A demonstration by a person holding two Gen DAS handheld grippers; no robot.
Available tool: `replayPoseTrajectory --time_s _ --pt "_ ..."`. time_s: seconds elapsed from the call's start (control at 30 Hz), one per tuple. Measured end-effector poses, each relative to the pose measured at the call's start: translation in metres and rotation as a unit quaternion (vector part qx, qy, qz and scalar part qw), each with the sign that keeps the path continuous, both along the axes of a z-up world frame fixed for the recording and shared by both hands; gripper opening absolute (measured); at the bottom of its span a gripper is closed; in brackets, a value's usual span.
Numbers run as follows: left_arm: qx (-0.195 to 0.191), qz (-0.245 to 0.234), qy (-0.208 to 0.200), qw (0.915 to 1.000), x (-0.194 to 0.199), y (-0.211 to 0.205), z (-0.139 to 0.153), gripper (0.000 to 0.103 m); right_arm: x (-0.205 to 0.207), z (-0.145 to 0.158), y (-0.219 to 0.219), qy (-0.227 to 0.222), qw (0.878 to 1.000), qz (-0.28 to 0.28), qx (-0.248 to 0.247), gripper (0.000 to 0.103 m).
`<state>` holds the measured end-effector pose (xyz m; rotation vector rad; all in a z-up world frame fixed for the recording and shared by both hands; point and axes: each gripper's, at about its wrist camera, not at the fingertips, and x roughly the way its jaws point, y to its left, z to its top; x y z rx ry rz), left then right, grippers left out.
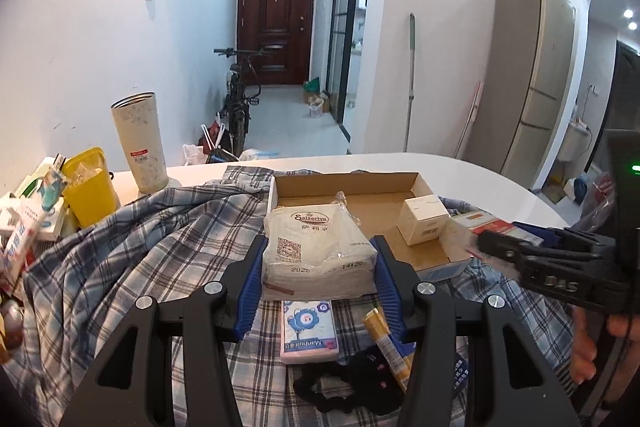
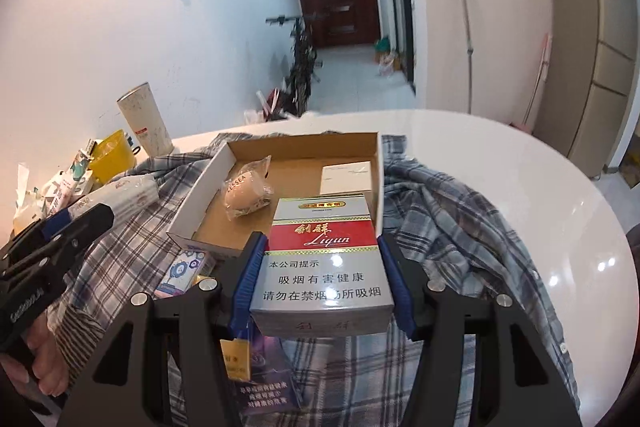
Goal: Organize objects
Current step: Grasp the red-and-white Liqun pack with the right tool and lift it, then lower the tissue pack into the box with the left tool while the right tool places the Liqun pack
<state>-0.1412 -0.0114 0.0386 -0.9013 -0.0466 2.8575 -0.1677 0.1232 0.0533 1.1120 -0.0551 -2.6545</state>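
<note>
Left gripper (image 1: 319,269): closed on a napkin pack (image 1: 316,247), one blue pad pressed on each side; the pack is held at centre frame, in front of the near left corner of the cardboard tray (image 1: 422,183).
Right gripper (image 2: 320,279): closed on a cigarette pack (image 2: 324,259), gripped across its two narrow sides; the pack is held at lower centre of the frame, in front of the tray's near right corner.
Tray contents: a small white box (image 1: 424,219) is seen at the right and a bagged makeup sponge (image 2: 246,193) at the left; the brown floor between them is bare.
Surface: a plaid shirt (image 1: 140,247) is spread over the white table (image 2: 500,167) beneath the tray.
Loose items: a tissue packet (image 1: 308,327), a yellow stick sachet (image 1: 386,341) and a black hair tie (image 1: 352,383) are seen low in the left view.
Napkin pack handling: judged light and soft; the film wrap is likely slippery, so it is best squeezed at mid-height across the stack.
Cigarette pack handling: judged light and stiff but crushable; the narrow sides are best taken, with gentle pressure.
Risk: the napkin pack may bulge or slide out if it is tilted.
</note>
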Motion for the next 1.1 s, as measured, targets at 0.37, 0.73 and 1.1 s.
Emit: replayPoseTrajectory --time_s 0.37,0.73,1.1 --pt "0.03 -0.006 -0.049 0.9983 -0.057 0.014 0.006 0.053 -0.058 -0.032 -0.025 -0.07 0.996 -0.006 0.046 0.055" --pt "0.014 -0.038 -0.088 0.9953 -0.087 0.038 -0.028 0.053 -0.096 -0.058 -0.011 -0.094 0.995 -0.037 -0.02 0.055" --pt "0.0 -0.045 -0.117 0.9921 -0.102 0.05 -0.054 0.053 -0.099 -0.063 0.003 -0.095 0.992 -0.04 -0.067 0.056"
